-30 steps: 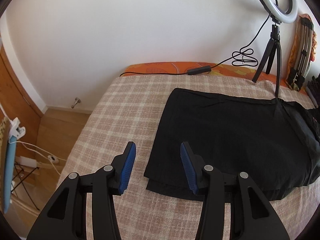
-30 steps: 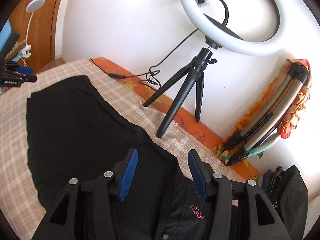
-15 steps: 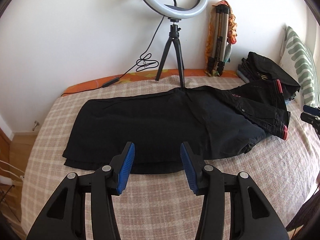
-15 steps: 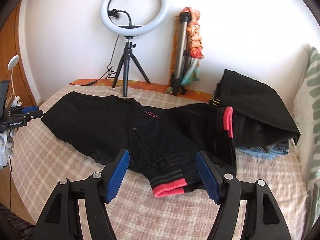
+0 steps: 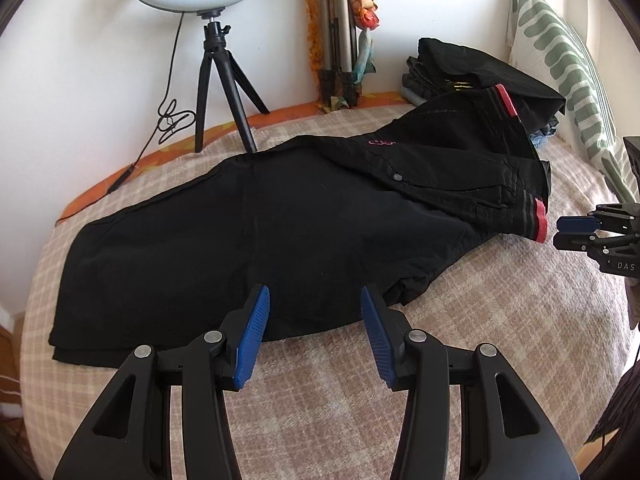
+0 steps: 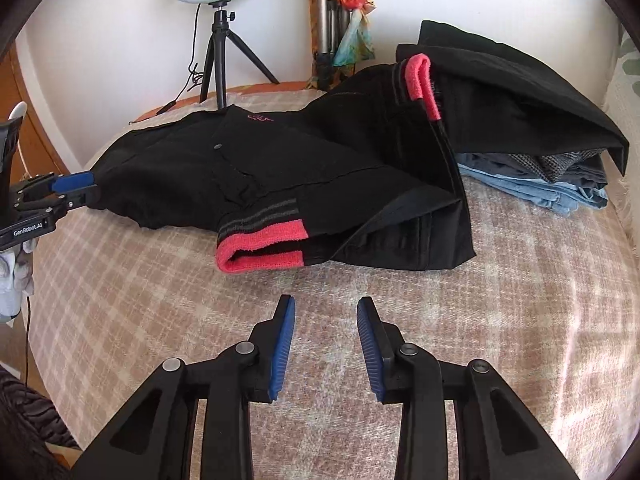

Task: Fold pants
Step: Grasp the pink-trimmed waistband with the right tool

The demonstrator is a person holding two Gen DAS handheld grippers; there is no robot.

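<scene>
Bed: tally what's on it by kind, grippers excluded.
Black pants laid out: 1
Stack of folded clothes: 1
Ring light on tripod: 1
Folded silver tripod, against the wall: 1
Striped pillow: 1
Total: 5

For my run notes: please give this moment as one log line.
step: approach | left gripper: open, over black pants with red waistband | right gripper: open, jaws just closing, empty, over checked beige blanket

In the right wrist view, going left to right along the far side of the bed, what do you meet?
Left gripper → ring light on its tripod → folded silver tripod with scarf → stack of folded clothes.
</scene>
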